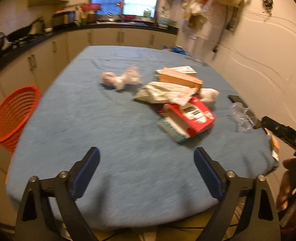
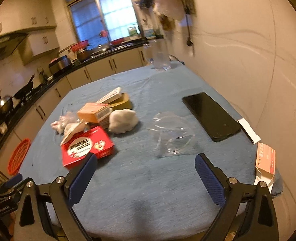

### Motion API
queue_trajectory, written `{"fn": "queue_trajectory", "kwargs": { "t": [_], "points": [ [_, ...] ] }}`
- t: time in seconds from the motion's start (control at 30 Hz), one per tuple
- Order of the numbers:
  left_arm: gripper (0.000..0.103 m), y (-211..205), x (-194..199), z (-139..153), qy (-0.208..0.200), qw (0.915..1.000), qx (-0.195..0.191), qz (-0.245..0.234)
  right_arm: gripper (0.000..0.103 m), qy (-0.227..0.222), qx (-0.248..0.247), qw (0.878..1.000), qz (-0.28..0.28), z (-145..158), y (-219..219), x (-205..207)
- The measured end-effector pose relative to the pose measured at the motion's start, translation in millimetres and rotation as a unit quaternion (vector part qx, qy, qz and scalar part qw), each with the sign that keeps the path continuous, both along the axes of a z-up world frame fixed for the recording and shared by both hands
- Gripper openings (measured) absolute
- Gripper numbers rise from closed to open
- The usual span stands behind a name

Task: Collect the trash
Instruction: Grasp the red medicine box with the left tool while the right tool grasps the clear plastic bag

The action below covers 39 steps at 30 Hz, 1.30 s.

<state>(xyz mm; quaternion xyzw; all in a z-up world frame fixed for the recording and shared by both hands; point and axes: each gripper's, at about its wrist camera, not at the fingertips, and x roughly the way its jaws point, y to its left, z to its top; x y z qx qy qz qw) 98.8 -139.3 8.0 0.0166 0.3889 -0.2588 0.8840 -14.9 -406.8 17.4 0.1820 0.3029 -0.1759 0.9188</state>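
Note:
On the blue-clothed table (image 1: 83,120) lies a heap of trash: a red box (image 1: 190,116) (image 2: 86,146), an orange box (image 1: 180,79) (image 2: 94,111), a white paper wad (image 1: 209,96) (image 2: 123,121), a white bag (image 1: 164,93) and pink-white wrappers (image 1: 120,78) (image 2: 62,122). Crumpled clear plastic (image 2: 172,132) (image 1: 240,116) lies apart, just beyond my right gripper (image 2: 146,158), which is open and empty. My left gripper (image 1: 147,152) hovers open over the bare near cloth, short of the heap. A red basket (image 1: 13,116) (image 2: 18,156) stands left of the table.
A black phone (image 2: 210,116) lies near the right wall, with a white strip (image 2: 248,130) and a pink carton (image 2: 265,162) at the table's right edge. A clear bottle (image 2: 160,58) stands at the far end. Kitchen counters run along the left and back.

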Motion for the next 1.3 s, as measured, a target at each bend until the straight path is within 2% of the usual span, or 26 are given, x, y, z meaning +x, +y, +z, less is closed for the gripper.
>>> {"fn": "queue_trajectory", "kwargs": {
  "t": [0.03,0.13,0.23,0.33,0.43,0.6,0.8,0.9,1.0,1.07,1.23,1.3],
  "points": [
    [0.08,-6.5,5.2,-0.9,0.008,0.9999,-0.002,-0.011,0.096,0.001,0.006,1.0,-0.003,-0.6,-5.0,1.3],
    [0.069,-23.9,22.5,-2.9,0.048,0.9974,-0.027,-0.047,0.089,0.005,0.016,1.0,-0.011,-1.1,-14.3,4.2],
    [0.06,-32.7,43.1,-4.0,0.106,0.9888,-0.074,-0.074,0.088,0.007,0.025,1.0,-0.018,-1.1,-23.1,6.0],
    [0.056,-38.4,62.3,-0.5,0.139,0.9808,-0.11,-0.081,0.088,0.008,0.025,0.999,-0.025,-0.1,-29.4,7.5],
    [0.051,-42.5,71.8,6.5,0.146,0.9781,-0.124,-0.081,0.088,0.006,0.026,0.999,-0.029,0.7,-35.0,7.3],
    [0.04,-50.5,85.1,-3.3,0.179,0.9737,-0.12,-0.075,0.088,0.007,0.037,0.999,-0.029,-3.2,-43.5,9.9],
    [0.039,-61.5,95.2,-24.1,0.208,0.9683,-0.117,-0.074,0.088,0.008,0.048,0.998,-0.035,-5.6,-53.1,10.9],
    [0.038,-68.1,100.9,-31.5,0.214,0.967,-0.117,-0.073,0.085,0.007,0.057,0.998,-0.036,-6.6,-58.0,11.3],
    [0.03,-73.1,105.3,-36.6,0.224,0.9639,-0.122,-0.077,0.074,0.009,0.069,0.997,-0.035,-9.4,-62.3,13.3],
    [0.021,-75.9,108.0,-39.7,0.228,0.9629,-0.123,-0.078,0.065,0.012,0.079,0.996,-0.035,-11.7,-65.3,15.3],
    [0.017,-79.7,113.1,-42.9,0.229,0.9613,-0.13,-0.081,0.05,0.023,0.086,0.995,-0.04,-16.6,-69.3,20.5],
    [0.015,-78.8,112.9,-41.6,0.226,0.9611,-0.134,-0.085,0.049,0.029,0.089,0.995,-0.043,-19.1,-70.6,22.2]
  ]
}}
